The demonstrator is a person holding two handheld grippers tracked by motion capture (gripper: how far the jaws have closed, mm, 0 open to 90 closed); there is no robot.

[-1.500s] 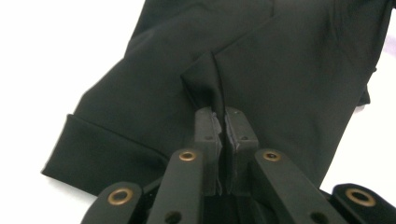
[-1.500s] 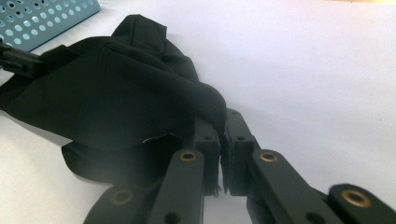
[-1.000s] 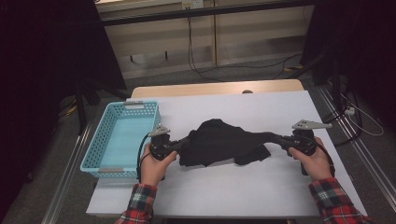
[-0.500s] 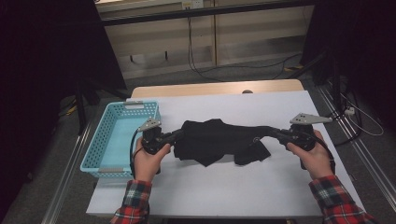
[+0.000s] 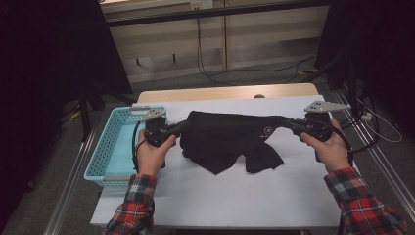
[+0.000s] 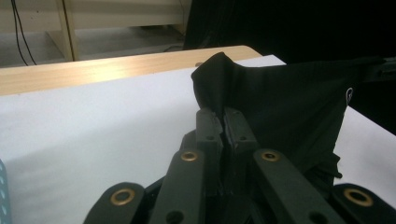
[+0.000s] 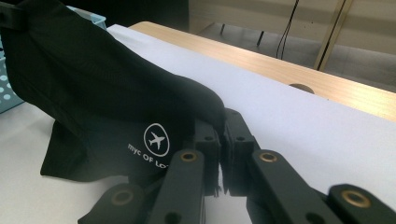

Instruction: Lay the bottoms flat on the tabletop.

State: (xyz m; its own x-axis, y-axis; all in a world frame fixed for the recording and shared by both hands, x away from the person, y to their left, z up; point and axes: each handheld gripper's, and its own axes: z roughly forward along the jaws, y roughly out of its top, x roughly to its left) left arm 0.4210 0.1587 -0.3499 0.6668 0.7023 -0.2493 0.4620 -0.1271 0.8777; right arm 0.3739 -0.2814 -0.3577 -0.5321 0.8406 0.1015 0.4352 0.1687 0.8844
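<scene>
A black garment [image 5: 230, 137] with a small white aeroplane logo [image 7: 156, 138] hangs stretched between both grippers above the white table [image 5: 235, 196]. My left gripper [image 5: 182, 126] is shut on its left corner; in the left gripper view [image 6: 223, 122] the cloth [image 6: 289, 102] is pinched between the jaws. My right gripper [image 5: 286, 122] is shut on the right corner, the fabric [image 7: 93, 88] bunched at its jaws [image 7: 222, 128]. The lower folds of the garment droop toward the table.
A light blue plastic basket [image 5: 110, 147] stands at the table's left edge, beside my left hand. A wooden strip [image 5: 225, 93] runs along the far edge. Cables lie on the floor behind the table; dark panels stand at both sides.
Both hands have lifted and moved apart, pulling the black garment up off the table and stretching it out flatter between the two grippers.
</scene>
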